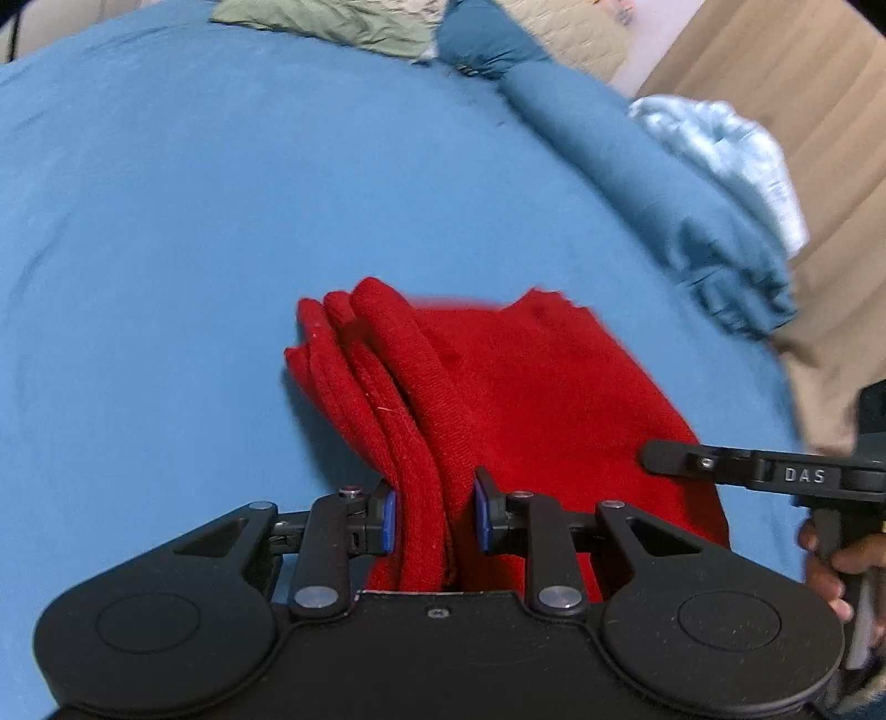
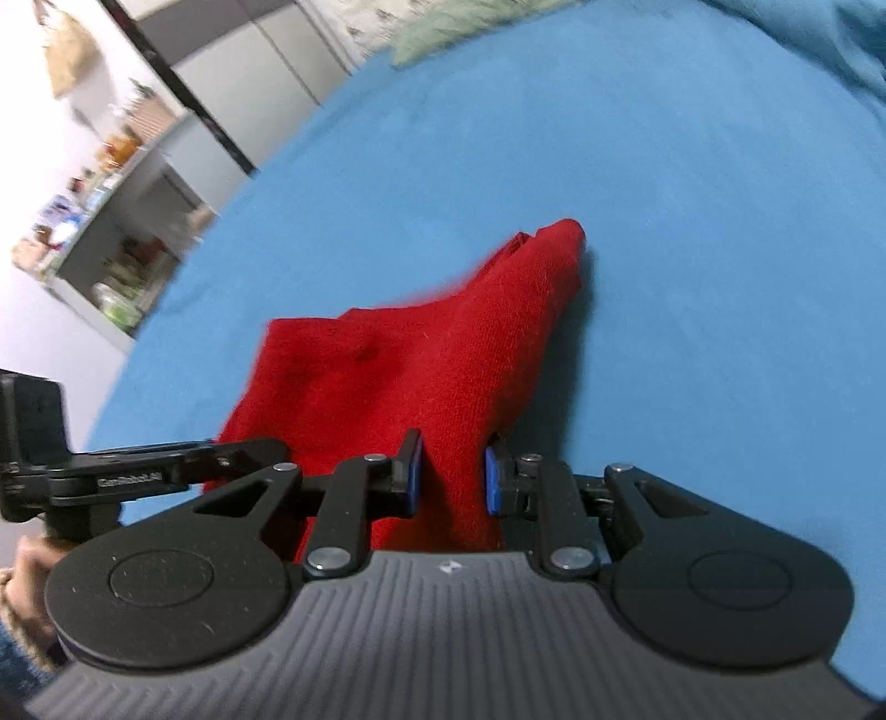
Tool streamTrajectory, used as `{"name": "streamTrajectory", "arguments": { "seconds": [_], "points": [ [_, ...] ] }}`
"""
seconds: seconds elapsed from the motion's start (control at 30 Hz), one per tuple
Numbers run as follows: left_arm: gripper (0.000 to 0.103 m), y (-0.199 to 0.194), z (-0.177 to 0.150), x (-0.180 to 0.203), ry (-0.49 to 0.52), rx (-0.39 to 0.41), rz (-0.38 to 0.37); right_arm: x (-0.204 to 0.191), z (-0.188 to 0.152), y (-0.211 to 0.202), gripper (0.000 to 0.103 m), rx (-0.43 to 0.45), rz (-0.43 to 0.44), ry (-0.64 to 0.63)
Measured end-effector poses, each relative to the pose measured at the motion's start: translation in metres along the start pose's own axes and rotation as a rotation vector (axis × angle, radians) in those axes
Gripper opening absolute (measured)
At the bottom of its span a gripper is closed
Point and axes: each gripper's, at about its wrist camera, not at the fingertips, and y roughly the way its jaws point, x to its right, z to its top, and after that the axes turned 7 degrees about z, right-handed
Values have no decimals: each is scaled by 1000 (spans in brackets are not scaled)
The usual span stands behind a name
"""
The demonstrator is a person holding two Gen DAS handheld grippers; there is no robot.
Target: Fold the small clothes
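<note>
A small red knit garment (image 1: 498, 387) lies folded in several layers on the blue bed sheet (image 1: 166, 249). My left gripper (image 1: 434, 518) is shut on its near left edge, the thick layers pinched between the blue pads. My right gripper (image 2: 453, 479) is shut on the garment's (image 2: 421, 354) near right edge; it also shows at the right of the left wrist view (image 1: 664, 458). The left gripper's side shows at the left of the right wrist view (image 2: 138, 471). Both hold the cloth low, close to the sheet.
A bunched teal blanket (image 1: 637, 166) and a light blue cloth (image 1: 731, 149) lie at the bed's right edge. A green cloth (image 1: 332, 25) lies at the far end. Shelves with clutter (image 2: 111, 210) stand beyond the bed's left edge.
</note>
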Motion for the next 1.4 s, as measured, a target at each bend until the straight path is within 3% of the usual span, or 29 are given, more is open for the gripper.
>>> {"name": "streamTrajectory", "arguments": {
  "seconds": [0.17,0.23,0.3,0.37,0.53,0.77,1.0,1.07,1.1,1.13,1.2,1.4],
  "points": [
    [33,-7,-1,6,13,44,42,12,-13,3,42,39,34,9],
    [36,-18,-2,12,54,77,104,10,-12,-5,52,52,17,-22],
    [46,-31,-3,15,87,121,136,6,-15,-19,79,90,-7,-72],
    [49,-35,-5,18,120,137,167,1,-14,-26,81,137,-50,-104],
    [51,-13,-22,21,194,109,272,8,-28,-12,81,86,-222,-168],
    [52,-4,-23,22,228,83,315,9,-39,1,81,86,-303,-190],
    [53,-81,-15,46,188,202,347,-49,-35,-69,85,180,-286,-228],
    [66,-112,-17,59,184,240,370,-68,-37,-95,93,200,-292,-221],
    [80,-127,-20,65,180,261,379,-78,-40,-110,101,214,-298,-218],
    [93,-143,-24,72,171,280,388,-87,-42,-123,103,224,-304,-218],
    [103,-170,-33,83,152,311,390,-108,-50,-148,103,245,-325,-229],
    [103,-218,-66,100,89,280,448,-147,-79,-194,103,208,-408,-234]
  ]
}}
